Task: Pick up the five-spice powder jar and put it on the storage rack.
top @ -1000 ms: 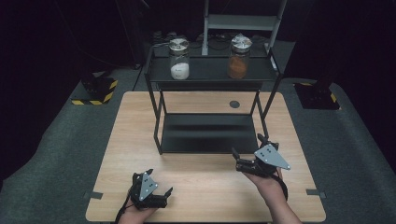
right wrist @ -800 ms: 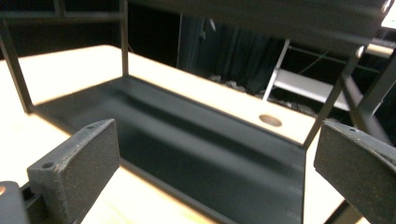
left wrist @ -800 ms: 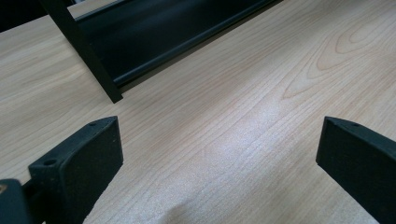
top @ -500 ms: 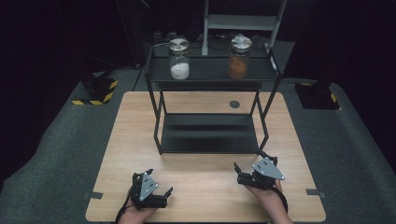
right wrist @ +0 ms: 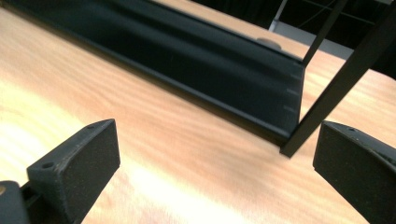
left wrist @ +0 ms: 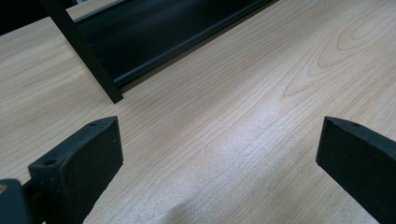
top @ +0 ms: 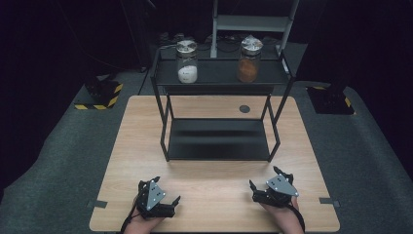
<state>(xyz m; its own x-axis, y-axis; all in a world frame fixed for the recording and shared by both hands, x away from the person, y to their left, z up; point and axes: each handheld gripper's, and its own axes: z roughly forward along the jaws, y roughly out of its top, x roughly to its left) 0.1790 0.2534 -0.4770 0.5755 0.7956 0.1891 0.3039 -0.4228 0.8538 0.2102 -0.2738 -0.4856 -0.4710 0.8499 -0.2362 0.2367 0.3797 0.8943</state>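
High view: both units sit low at the near edge of the counter [top: 214,180], well apart. Left hand-held gripper [top: 160,199] near-left, right hand-held gripper [top: 265,187] near-right; neither holds or touches anything. Left gripper view: jaws spread wide over bare wood, near-left leg of the black rack [left wrist: 84,51] beyond them. Right gripper view: jaws spread wide too, rack's bottom shelf [right wrist: 187,51] and near-right leg ahead, slight blur. Rack stands mid-counter, beyond both grippers. On its top shelf, far side: jar with white contents [top: 187,62] at left, jar with orange-brown contents [top: 249,59] at right, both upright, apart.
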